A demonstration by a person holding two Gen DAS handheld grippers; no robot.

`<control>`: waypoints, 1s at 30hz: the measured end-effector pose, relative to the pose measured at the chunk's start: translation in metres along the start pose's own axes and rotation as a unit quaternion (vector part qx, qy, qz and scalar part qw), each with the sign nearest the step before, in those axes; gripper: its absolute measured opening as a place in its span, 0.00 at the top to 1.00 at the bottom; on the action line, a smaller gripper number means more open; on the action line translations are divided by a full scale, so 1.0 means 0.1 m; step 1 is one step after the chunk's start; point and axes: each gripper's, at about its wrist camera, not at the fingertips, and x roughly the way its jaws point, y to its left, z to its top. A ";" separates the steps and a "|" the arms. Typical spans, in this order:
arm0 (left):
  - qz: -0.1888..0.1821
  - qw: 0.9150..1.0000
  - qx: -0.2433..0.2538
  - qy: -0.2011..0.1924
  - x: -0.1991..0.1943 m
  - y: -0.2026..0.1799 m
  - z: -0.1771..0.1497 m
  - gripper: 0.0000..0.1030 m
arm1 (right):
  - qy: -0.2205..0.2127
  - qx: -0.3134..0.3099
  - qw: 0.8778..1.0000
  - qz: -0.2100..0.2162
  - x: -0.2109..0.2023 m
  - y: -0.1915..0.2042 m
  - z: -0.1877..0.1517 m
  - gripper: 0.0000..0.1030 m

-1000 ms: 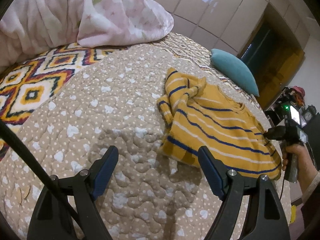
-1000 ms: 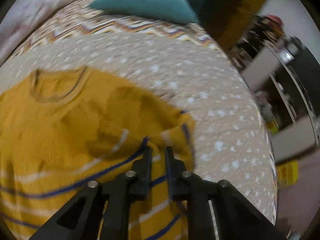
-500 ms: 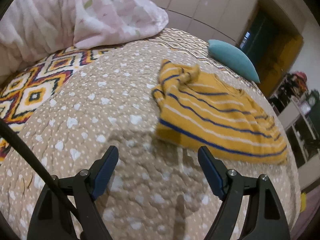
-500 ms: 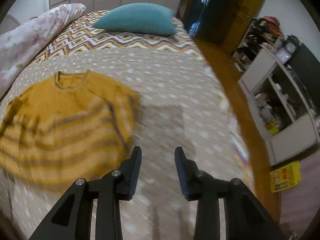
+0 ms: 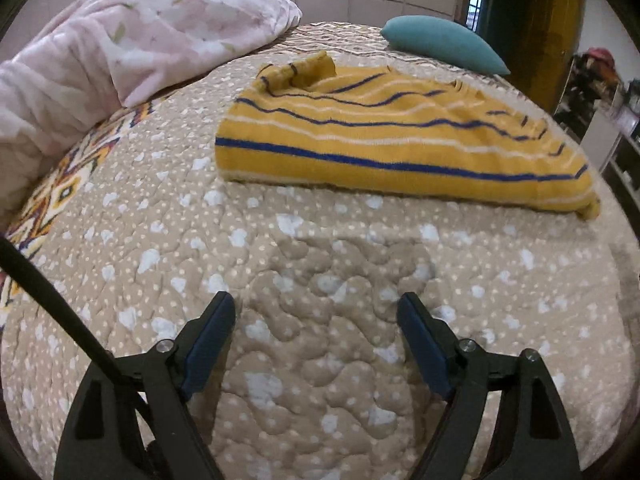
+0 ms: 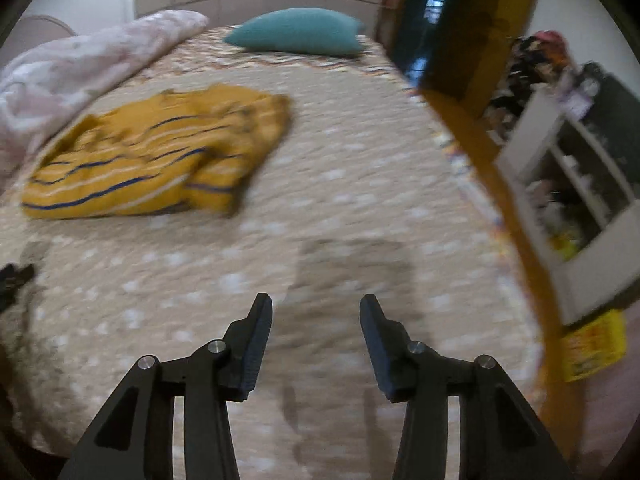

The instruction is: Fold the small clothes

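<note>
The left tool [image 5: 316,340] is hanging tilted down over the quilted bed [image 5: 320,360], jaws standing wide with nothing between them. The right tool [image 6: 316,332] is angling down likewise, its jaws just having been opening, holding nothing (only bare quilt shows between them). Beyond both, the yellow striped sweater [image 5: 400,136] is lying folded on the bed, long axis running across the left view, neckline turned toward the far side. Farther back, a pink blanket [image 5: 132,40] and a teal pillow [image 5: 440,42] are resting, neither touching it.
</note>
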 end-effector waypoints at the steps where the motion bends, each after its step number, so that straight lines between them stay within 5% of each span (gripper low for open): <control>1: 0.005 1.000 0.000 0.001 0.01 -0.01 -0.01 0.15 | -0.005 0.000 1.000 0.018 0.06 0.10 -0.01 0.53; 5: 0.027 1.000 -0.002 -0.002 0.07 -0.02 -0.04 0.02 | -0.011 0.001 0.999 0.049 0.28 0.36 0.00 0.53; 12: 0.040 0.999 -0.003 -0.009 0.10 -0.03 -0.05 0.00 | -0.013 0.036 0.996 0.081 0.61 0.38 0.06 0.52; 23: 0.052 0.999 -0.005 -0.004 0.13 -0.07 -0.03 0.00 | -0.048 0.005 0.995 0.091 0.68 0.53 0.00 0.21; 30: 0.054 0.999 -0.005 -0.006 0.13 -0.06 -0.03 0.00 | -0.047 -0.010 0.996 0.077 0.70 0.60 -0.02 0.16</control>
